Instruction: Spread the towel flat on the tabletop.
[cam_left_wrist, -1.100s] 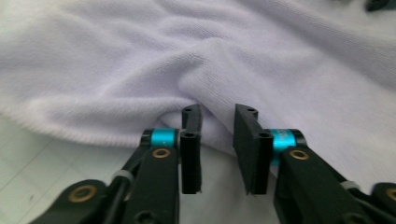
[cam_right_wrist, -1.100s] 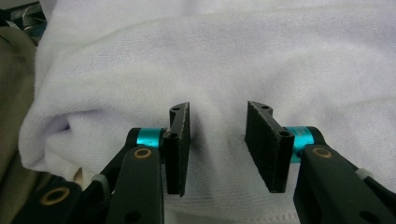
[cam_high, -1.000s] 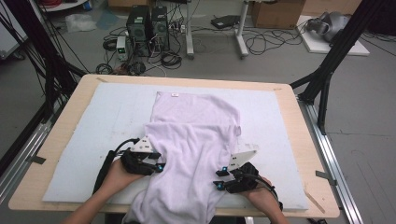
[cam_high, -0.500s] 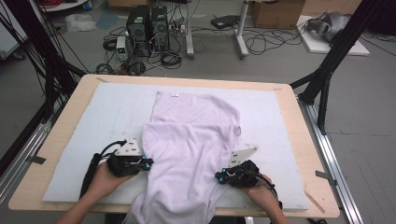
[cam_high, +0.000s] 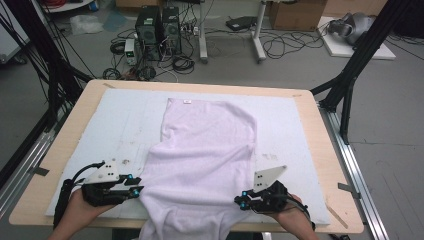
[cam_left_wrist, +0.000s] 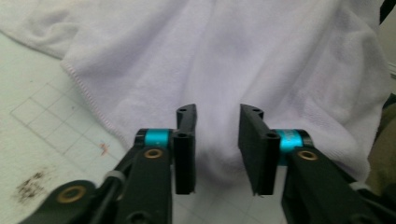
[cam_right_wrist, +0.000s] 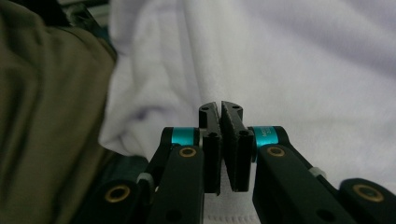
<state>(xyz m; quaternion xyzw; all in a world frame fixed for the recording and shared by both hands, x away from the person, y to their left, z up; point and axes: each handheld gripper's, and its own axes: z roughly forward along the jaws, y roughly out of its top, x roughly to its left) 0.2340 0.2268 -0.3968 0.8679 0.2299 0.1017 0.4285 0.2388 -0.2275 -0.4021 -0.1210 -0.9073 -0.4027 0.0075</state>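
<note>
One pale lilac terry-cloth towel (cam_high: 205, 150) lies before me on the white padded mat (cam_high: 100, 130) covering the light wooden table (cam_high: 330, 150), its long axis running from the far side toward my edge, where the near end spills over and is cut off from the high view. The far end, bearing a small white label, lies flat; the near half is rumpled and wider.

I hold two grippers. My left gripper (cam_high: 131, 189), just beside the towel's left edge, has its fingers (cam_left_wrist: 186, 140) spread with a clear gap after just opening; in the left gripper view the towel's fabric lies beyond and beneath them, unpinched. My right gripper (cam_high: 241, 199) sits at the towel's right near edge, fingers (cam_right_wrist: 211, 140) pressed almost together; in the right gripper view I cannot tell for sure whether a fold of cloth is caught between them. Olive-coloured fabric (cam_right_wrist: 46, 116), blurred, fills that view's left side.
</note>
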